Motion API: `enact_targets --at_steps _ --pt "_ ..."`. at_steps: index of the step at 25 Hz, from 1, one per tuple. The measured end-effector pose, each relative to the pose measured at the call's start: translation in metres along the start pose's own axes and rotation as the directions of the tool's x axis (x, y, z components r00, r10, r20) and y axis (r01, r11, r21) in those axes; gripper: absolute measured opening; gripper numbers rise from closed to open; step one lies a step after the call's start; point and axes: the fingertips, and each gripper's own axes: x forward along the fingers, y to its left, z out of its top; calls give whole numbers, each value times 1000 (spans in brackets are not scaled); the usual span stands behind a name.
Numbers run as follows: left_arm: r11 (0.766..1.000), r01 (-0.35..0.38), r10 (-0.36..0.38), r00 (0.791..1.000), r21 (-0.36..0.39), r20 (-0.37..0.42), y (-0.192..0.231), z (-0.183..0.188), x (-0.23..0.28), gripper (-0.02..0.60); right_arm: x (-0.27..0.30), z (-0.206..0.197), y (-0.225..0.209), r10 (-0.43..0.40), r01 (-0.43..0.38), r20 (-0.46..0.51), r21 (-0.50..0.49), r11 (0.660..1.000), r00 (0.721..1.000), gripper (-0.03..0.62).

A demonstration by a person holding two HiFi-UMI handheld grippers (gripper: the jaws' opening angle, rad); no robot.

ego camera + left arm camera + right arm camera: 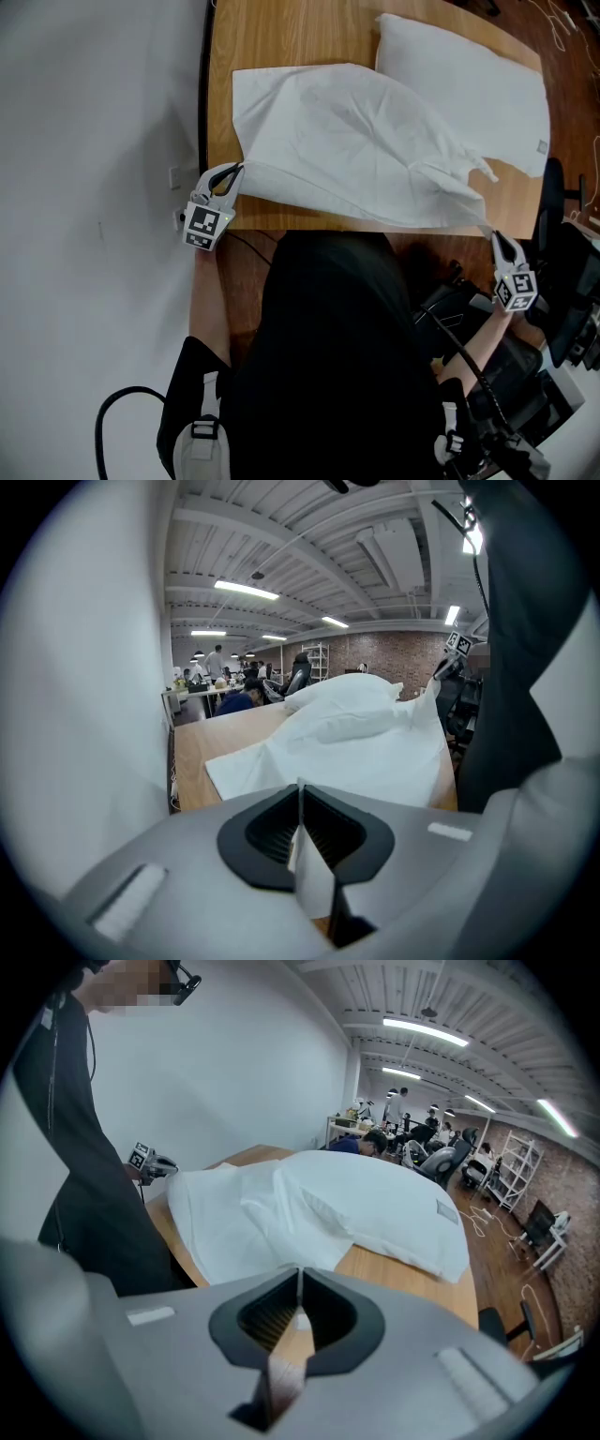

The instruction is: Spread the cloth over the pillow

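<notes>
Pinching the near corners of the white cloth (356, 141), the left gripper (234, 172) and right gripper (495, 236) each have their jaws closed tight on the fabric at the near edge of the counter (281, 37). The rumpled cloth reaches partly over the pillow (487, 94), farther back on the right.

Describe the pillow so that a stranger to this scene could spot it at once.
Start at the wooden table. At its far right corner lies the pillow, partly under a white cloth. It is plump with a small side tag; the cloth is thin and creased.
</notes>
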Motion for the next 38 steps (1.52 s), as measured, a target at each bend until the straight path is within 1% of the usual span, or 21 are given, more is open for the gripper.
enact_targets --at_steps 3,6,8,9,11,13,15,16,18,20,21,22,23,24,26,28,29,32,34,36,38 --pt "1000 -17 18 996 -12 85 7 22 -4 13 -2 8 -4 -23 23 12 15 1000 1000 18" --pt "999 -1 10 983 -48 185 18 56 -15 11 -13 26 -12 -82 81 46 27 996 996 18" --pt "998 5 13 956 -61 292 32 103 -33 9 -30 54 -20 -140 138 106 20 990 985 18" --pt "998 9 12 935 -55 356 40 132 -43 9 -43 72 -24 -173 173 146 10 985 974 18" --pt "1000 10 2 878 -24 479 55 191 -69 9 -79 111 -35 -236 246 231 -14 969 944 18" --pt "1000 -10 -4 811 20 585 72 251 -102 9 -128 151 -46 -298 322 319 -27 946 900 18" --pt "998 -47 -1 733 52 680 91 314 -134 8 -187 190 -59 -353 398 392 -36 917 849 18" --pt "997 -48 -7 688 56 726 100 345 -147 8 -214 206 -66 -374 429 419 -42 902 827 18" --pt "999 -21 -18 594 38 804 115 399 -167 8 -263 230 -85 -410 480 455 -43 876 790 18" --pt "999 37 -31 510 14 859 124 444 -183 8 -305 243 -106 -446 523 470 -39 852 762 18" --pt "997 74 -42 474 8 880 124 464 -189 8 -325 247 -116 -463 543 472 -39 839 750 18" --pt "995 99 -52 449 8 892 121 481 -193 8 -345 249 -126 -480 563 475 -40 826 738 18" --pt "995 103 -60 439 16 896 115 497 -195 8 -364 248 -136 -497 584 481 -39 811 722 18" --pt "995 88 -71 443 36 894 105 513 -195 8 -382 246 -147 -515 607 492 -36 794 702 18" --pt "995 36 -95 475 89 875 75 544 -192 8 -414 233 -170 -550 652 513 -26 758 659 18" --pt "993 -2 -103 510 121 854 40 571 -190 8 -445 211 -197 -571 675 519 -17 738 636 18" --pt "992 -12 -102 517 126 850 22 584 -190 8 -459 199 -211 -572 675 520 -11 738 634 18" --pt "994 -21 -82 518 109 852 -27 615 -181 8 -485 165 -261 -554 653 527 -3 757 645 18" --pt "996 -31 -57 539 88 840 -60 628 -164 8 -499 146 -296 -538 639 537 -3 769 650 18" --pt "995 -67 -24 562 75 827 -98 639 -151 8 -516 125 -324 -536 642 553 2 766 638 18" --pt "993 -104 9 565 60 825 -138 640 -144 8 -534 97 -344 -541 649 580 26 760 610 18"
